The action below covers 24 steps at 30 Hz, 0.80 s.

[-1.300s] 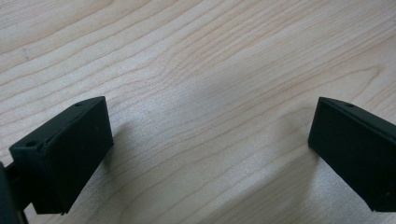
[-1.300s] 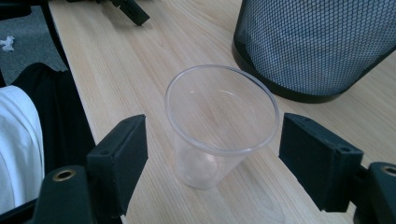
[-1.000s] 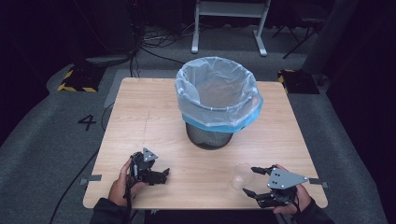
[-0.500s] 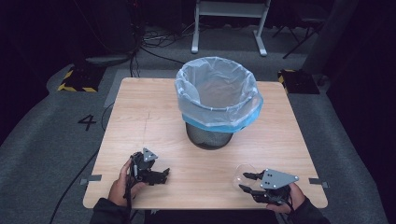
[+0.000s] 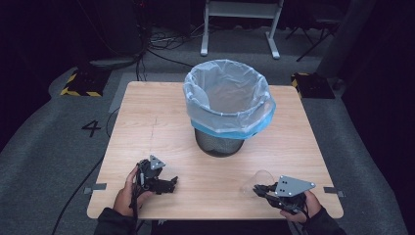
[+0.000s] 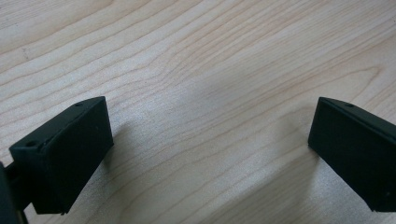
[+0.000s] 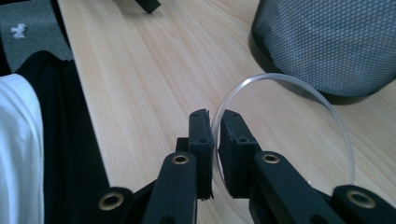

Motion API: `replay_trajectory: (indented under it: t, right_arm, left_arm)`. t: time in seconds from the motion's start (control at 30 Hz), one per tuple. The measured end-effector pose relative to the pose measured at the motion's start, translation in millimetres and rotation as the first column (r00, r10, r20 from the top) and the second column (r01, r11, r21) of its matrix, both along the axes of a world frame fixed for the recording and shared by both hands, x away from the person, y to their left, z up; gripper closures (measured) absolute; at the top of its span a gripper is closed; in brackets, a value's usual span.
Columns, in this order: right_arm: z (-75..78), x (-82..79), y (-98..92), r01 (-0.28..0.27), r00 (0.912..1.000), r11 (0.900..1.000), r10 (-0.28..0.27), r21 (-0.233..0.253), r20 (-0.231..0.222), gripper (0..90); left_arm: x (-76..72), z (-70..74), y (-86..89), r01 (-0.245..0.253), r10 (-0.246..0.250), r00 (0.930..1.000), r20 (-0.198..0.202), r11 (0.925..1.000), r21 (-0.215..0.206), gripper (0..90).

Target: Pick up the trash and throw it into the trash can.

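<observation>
Now clear disc (image 7: 285, 126) edge between right gripper (image 7: 215, 135) fingers (image 7: 201, 140).

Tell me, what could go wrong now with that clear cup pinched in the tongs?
The right tongs pinch only the thin rim of the clear cup, so it might slip or buckle. The lined bin stands tall and apart from it, so a low carry could knock its mesh wall. The left tongs rest open, too far off to help.

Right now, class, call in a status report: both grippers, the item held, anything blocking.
Left gripper open, low over bare table. Right gripper shut on clear plastic cup rim. Lined bin ahead, path open.
</observation>
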State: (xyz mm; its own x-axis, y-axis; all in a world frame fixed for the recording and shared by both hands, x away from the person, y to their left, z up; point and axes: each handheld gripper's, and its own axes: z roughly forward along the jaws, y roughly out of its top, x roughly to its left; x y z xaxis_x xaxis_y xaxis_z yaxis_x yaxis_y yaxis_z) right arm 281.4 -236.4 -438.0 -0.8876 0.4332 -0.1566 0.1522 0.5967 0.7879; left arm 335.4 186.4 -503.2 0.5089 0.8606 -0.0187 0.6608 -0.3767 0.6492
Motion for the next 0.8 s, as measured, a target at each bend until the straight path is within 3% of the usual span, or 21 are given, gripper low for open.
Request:
replay_trajectory:
  t: [0.37,0.8]
  right_arm:
    - [4.6,1.7,-6.4,0.046,0.9989,0.998,-0.046,0.040,0.000,84.4]
    - [26.2,8.0,-23.8,0.116,0.9902,0.984,-0.125,0.132,0.062,84.8]
  left_arm:
    - [-0.1,-0.1,-0.2,-0.001,0.001,1.0000,0.000,1.0000,-0.003,0.0]
    - [0.0,0.0,0.0,0.000,0.000,1.0000,0.000,1.0000,0.000,0.0]
